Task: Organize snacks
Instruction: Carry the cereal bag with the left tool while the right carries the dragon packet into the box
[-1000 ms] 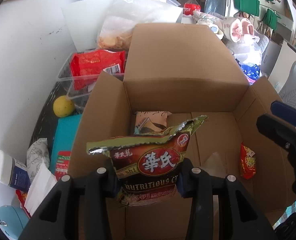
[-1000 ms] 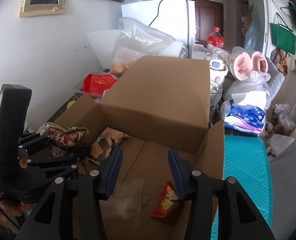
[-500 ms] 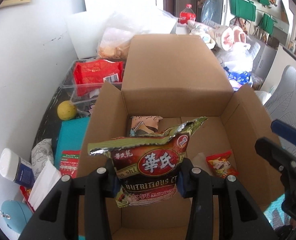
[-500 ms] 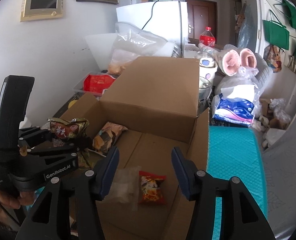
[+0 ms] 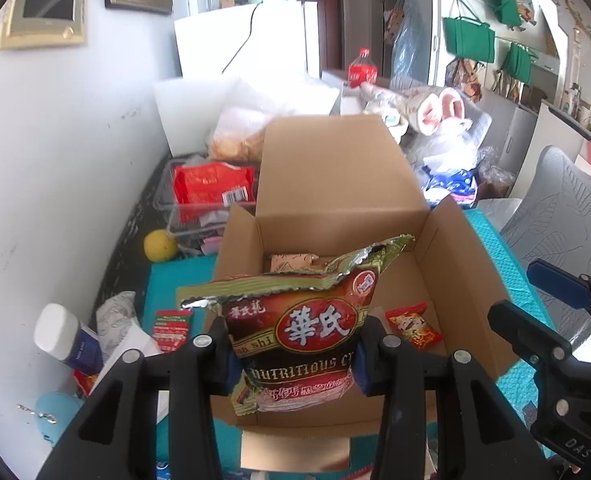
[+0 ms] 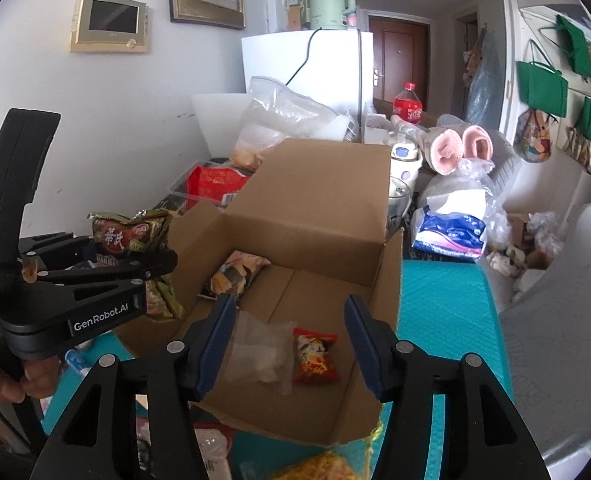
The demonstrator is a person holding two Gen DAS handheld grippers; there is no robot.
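- both grippers have lifted and drawn back from the cardboard box (image 5: 335, 184), so more of the room and of the box's near edge shows than a second ago.
- left gripper (image 5: 295, 356) is clamped on the brown-and-green snack bag (image 5: 307, 328), pads pressing its two sides; the bag hangs upright above the box's near-left edge.
- right gripper (image 6: 285, 344) holds nothing; its jaws have just been opening wider, and they stand apart over the box's near-right part.
- inside the box lie a small red snack packet (image 6: 315, 356), a clear wrapper (image 6: 263, 354) just left of it, and a patterned bag (image 6: 235, 276) toward the far-left corner.
- a red packet sits in a clear bin (image 5: 175, 216) to the far left of the box, on the dark bench.
- step in hand, as i judge it: carrying the gripped bag to its place, seemingly out of the box.
- next move calls for choosing a bare spot, lowering the bag and letting the jaws part; the crinkly foil may snag.
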